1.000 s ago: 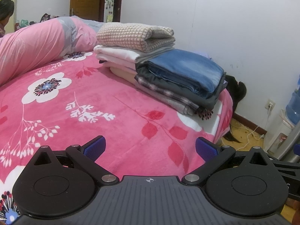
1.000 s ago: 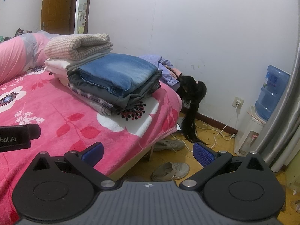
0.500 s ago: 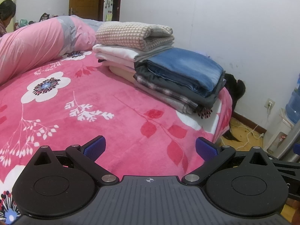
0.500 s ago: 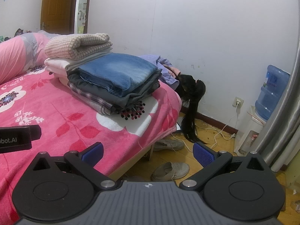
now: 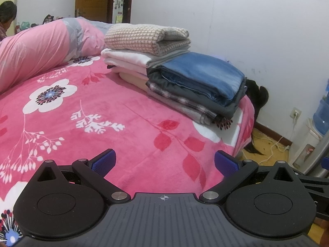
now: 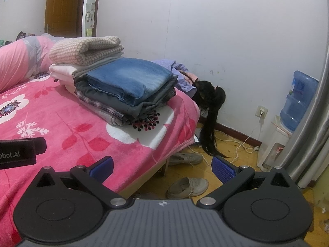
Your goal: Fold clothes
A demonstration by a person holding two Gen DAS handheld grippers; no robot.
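Holding both the left claw (image 5: 164,161) and right claw (image 6: 162,165) spread empty, reach the unfolded lilac garment (image 6: 176,70) beyond the folded stack (image 6: 123,86).

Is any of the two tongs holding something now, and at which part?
Nothing is held. The left tongs and right tongs are both open and empty, apart from the folded clothes.
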